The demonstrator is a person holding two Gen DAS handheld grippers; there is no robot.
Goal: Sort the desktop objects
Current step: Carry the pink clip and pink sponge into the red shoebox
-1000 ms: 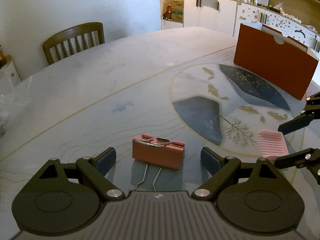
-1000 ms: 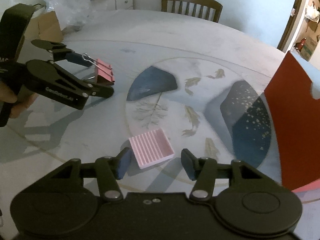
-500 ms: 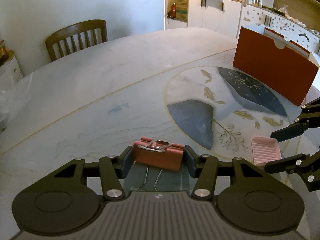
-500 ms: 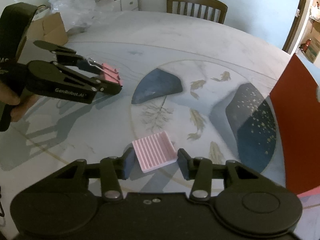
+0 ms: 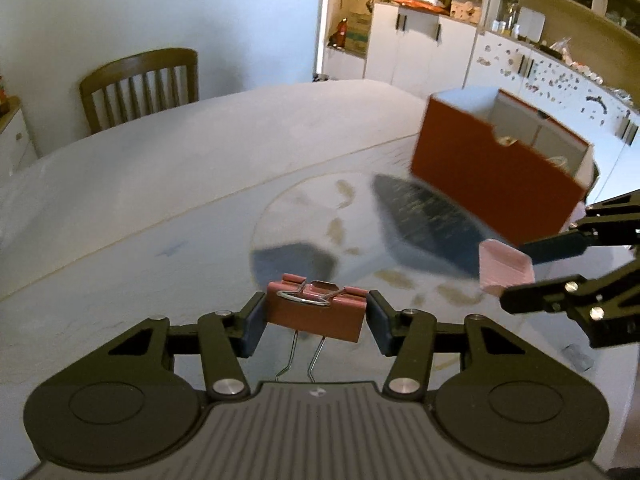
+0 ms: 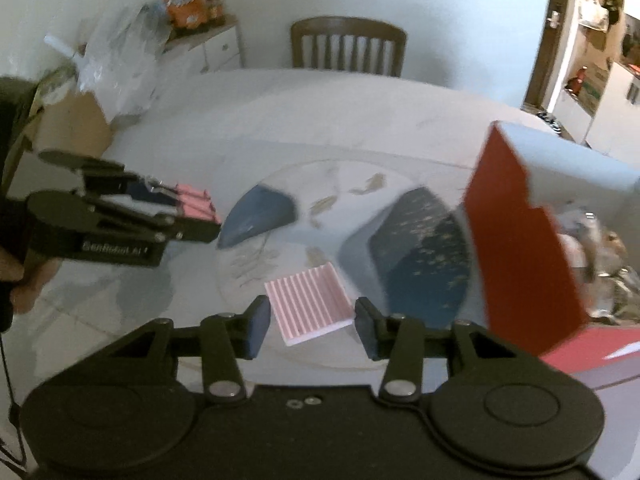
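Holding both items clear of the bench [image 5: 168, 168], we have the left tool [image 5: 316, 318] clamped on the binder clip [image 5: 316, 316], its pads pressing the clip's two ends, and the right tool [image 6: 308, 320] clamped on the pink ribbed tray [image 6: 310, 306] by its side edges. The red storage box [image 5: 492, 184] stands open-topped near the far right. We judge the carry to the box as the risky part: the clip's wire handles dangle below and could catch the box wall, and the tray, pinched only at its rear portion, could pivot or slip out. With both tools converging on one opening, they might collide.
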